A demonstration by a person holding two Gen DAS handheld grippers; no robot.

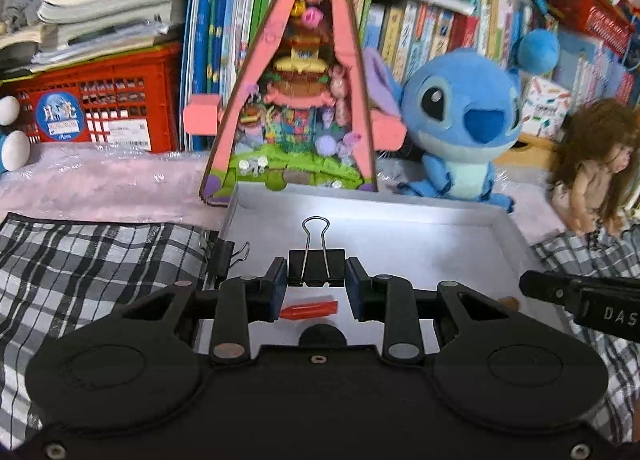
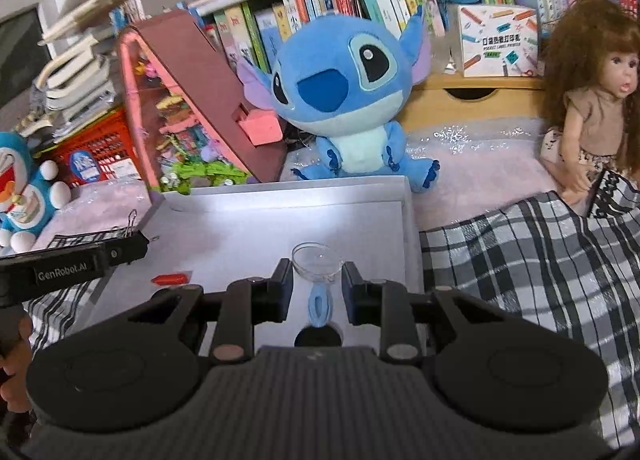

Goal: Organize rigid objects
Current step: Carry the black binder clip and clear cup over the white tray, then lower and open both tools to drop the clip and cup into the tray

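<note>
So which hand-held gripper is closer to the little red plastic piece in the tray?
Left. The left hand-held gripper hangs right over the red piece, a binder clip between its fingers. The right hand-held gripper sits across the tray.

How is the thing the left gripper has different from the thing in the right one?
The left gripper has a black binder clip with wire handles standing upright; the right gripper has a clear round scoop with a blue handle pointing back toward the camera. The clip is opaque and boxy, the scoop see-through and bowl-shaped. Both sit between the jaws above the white tray.
</note>
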